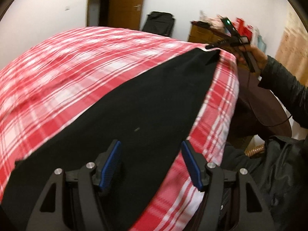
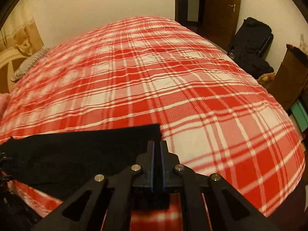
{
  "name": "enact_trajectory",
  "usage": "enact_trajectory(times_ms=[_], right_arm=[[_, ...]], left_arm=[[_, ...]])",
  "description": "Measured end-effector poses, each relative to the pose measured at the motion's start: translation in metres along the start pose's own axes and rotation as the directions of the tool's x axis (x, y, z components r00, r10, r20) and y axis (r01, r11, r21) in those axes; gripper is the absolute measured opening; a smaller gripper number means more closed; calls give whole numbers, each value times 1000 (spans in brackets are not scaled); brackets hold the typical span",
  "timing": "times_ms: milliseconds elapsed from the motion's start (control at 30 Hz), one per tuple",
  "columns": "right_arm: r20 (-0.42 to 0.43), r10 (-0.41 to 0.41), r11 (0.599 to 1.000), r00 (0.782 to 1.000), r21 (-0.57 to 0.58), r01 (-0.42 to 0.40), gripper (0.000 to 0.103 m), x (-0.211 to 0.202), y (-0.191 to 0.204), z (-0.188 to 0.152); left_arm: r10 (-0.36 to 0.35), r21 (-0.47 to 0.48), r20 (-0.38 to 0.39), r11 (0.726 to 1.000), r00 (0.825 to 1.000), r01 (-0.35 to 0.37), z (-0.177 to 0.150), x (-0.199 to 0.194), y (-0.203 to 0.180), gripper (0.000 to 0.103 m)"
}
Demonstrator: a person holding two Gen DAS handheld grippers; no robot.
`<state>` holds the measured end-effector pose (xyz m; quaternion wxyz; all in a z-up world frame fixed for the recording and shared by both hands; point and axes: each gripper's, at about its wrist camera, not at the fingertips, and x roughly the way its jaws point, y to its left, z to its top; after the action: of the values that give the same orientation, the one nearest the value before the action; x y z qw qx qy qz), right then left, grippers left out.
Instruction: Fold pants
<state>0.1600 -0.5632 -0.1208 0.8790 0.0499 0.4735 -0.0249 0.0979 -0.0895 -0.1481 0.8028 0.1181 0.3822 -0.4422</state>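
Note:
Black pants (image 1: 138, 104) lie flat in a long strip across a bed with a red and white plaid cover (image 1: 77, 67). My left gripper (image 1: 151, 144) hovers open over the near end of the pants, its blue pads (image 1: 109, 165) wide apart and nothing pinched between them. At the far end a hand holds my right gripper (image 1: 211, 47) at the pants' corner. In the right wrist view the right gripper (image 2: 157, 143) is shut, with a thin fold of the black pants (image 2: 77, 154) between its pads. The rest of the pants runs off to the left.
The bed's edge (image 1: 227, 115) drops off on the right beside a person's dark sleeve (image 1: 284, 88). A wooden door (image 2: 221, 5), a black chair with dark clothes (image 2: 250, 44) and a brown cabinet (image 2: 290, 77) stand beyond the bed. A pillow (image 2: 28, 63) lies at the far left.

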Motion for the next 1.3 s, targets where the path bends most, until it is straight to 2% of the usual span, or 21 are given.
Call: enact_trajectory(times_ms=[33,100,133,167,267,467,533,633,733,800,900,967,1200,1300], right_arm=[[7,6,1000,1000,2,-6,10,-4,1,-3],[18,43,999,999,22,-43,29,-15,2,-10],[21,62,998,998,33,-62,47,-18,2,-13],[24,70,997,997,39,-71,52,-20,2,-15],[33,91,995,995,36,-92,52,-27,8,-24],[38,117,992,992,37,-118,52,-26,12,-33],[39,122,991,992,47,-123,52,-23,11,-33],[41,118,991,992,57,-120,52,-20,12,-34],[43,119,990,992,65,-122,52,-19,10,-35],[44,119,990,992,70,-122,52,-18,10,-36],[50,122,988,991,86,-126,52,-19,6,-38],[57,119,988,991,93,-124,52,-20,5,-38],[60,135,985,989,104,-141,51,-19,4,-39],[60,129,983,990,120,-136,42,-15,0,-39]], left_arm=[[-6,21,-2,1000,1000,6,4,4,-6,67],[-10,69,-6,998,1000,11,12,12,-17,67],[-8,95,-10,995,1000,9,16,18,-23,67],[-9,110,-18,994,1000,11,18,23,-26,67],[-13,126,-37,992,999,17,21,34,-31,63],[-1,136,-78,991,997,12,25,53,-38,41],[-4,148,-85,989,996,17,29,61,-43,40],[44,196,-102,980,994,-23,30,71,-52,40],[49,193,-106,981,993,-28,31,74,-52,40],[57,188,-108,981,993,-35,31,73,-50,29],[51,160,-115,987,992,-32,34,71,-46,19],[26,137,-119,990,993,-9,34,70,-44,18],[47,186,-117,982,992,-24,31,73,-54,16],[52,188,-116,982,992,-29,32,73,-53,8]])
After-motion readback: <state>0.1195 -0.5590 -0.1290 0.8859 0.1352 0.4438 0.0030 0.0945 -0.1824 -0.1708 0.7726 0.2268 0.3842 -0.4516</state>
